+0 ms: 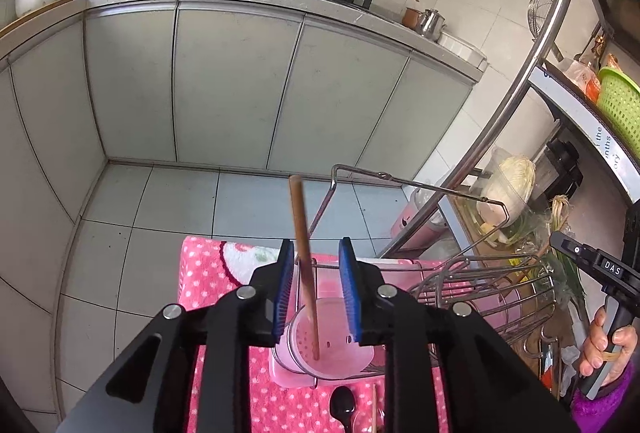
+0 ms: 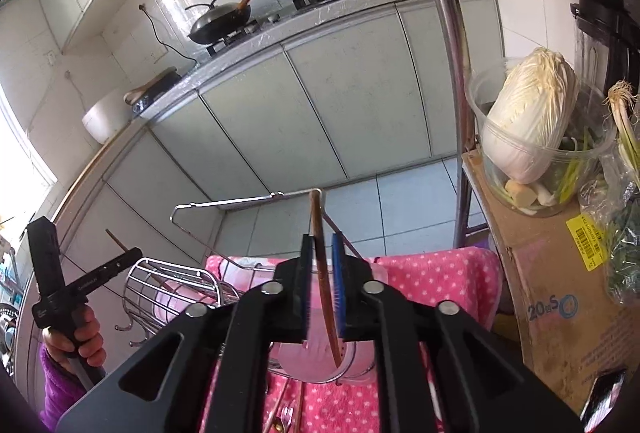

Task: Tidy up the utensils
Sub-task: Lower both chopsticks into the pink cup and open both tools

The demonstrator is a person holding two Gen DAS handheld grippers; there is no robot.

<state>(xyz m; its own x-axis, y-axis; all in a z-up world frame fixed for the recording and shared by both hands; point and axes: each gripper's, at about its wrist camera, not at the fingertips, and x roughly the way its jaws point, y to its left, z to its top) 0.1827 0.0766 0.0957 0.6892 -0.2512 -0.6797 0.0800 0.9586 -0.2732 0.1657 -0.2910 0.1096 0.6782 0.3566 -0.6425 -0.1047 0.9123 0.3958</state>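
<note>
Black spoon (image 1: 342, 407) and thin sticks (image 2: 280, 413) cut off by the lower picture edge.

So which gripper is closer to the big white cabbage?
Right. The right gripper is just to the left of the cabbage. The left gripper is farther away, on the other side of the wire basket.

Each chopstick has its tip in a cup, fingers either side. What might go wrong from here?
1. The chopstick stands tilted, close to one finger of the open left gripper; withdrawing sideways may lever it out of the clear cup.
2. The right gripper leaves little room around the second chopstick, so pulling back might drag that one out too.
</note>
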